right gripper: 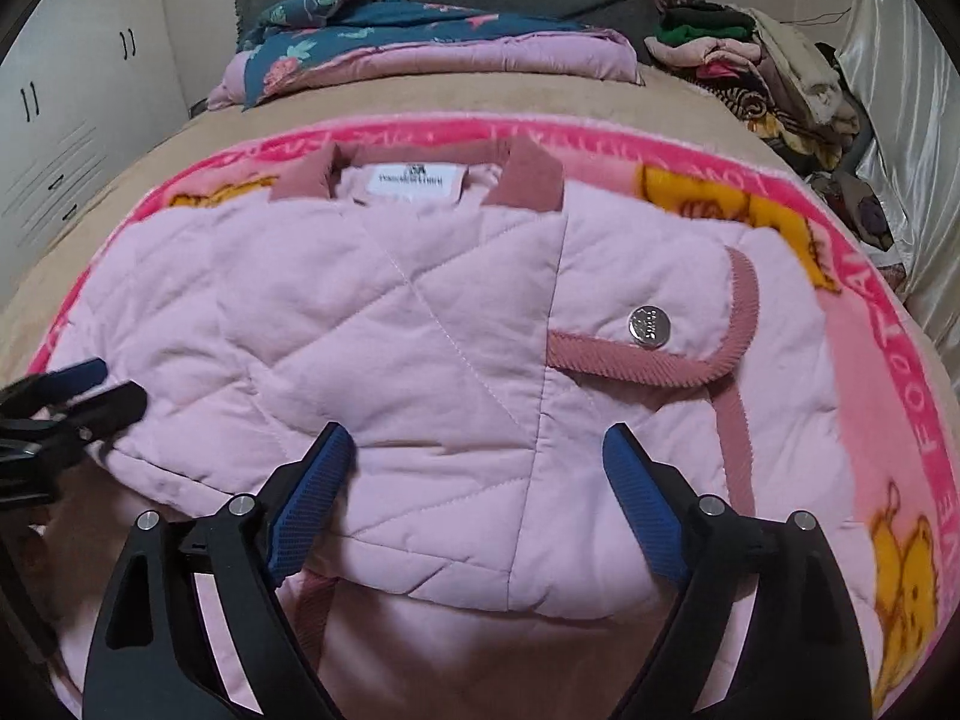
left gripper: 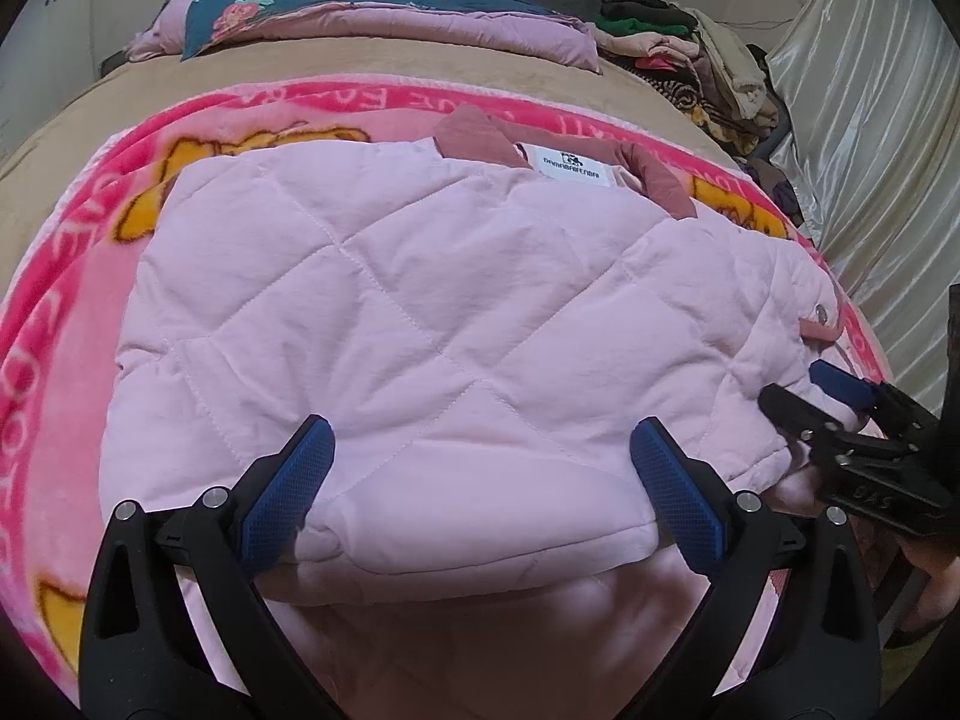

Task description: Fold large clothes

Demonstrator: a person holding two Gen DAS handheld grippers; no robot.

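A pale pink quilted jacket [left gripper: 420, 300] lies folded on a bright pink cartoon blanket [left gripper: 72, 312], with its dusty-rose collar [left gripper: 474, 132] and white label [left gripper: 570, 171] at the far side. My left gripper [left gripper: 483, 444] is open over the jacket's near folded edge, its pads not pressing the cloth. My right gripper [left gripper: 810, 396] shows at the jacket's right edge. In the right wrist view the jacket [right gripper: 390, 330] shows a pocket flap with a silver snap [right gripper: 651, 327]. The right gripper [right gripper: 480, 450] stands open above the near edge. The left gripper [right gripper: 96, 390] shows at the left.
The blanket [right gripper: 870, 360] covers a tan bed [right gripper: 180, 144]. A folded teal floral quilt [left gripper: 360, 6] lies at the far end, with a heap of clothes [left gripper: 690, 42] to its right. A shiny cream curtain [left gripper: 870, 120] hangs on the right and white cupboards [right gripper: 60, 120] stand on the left.
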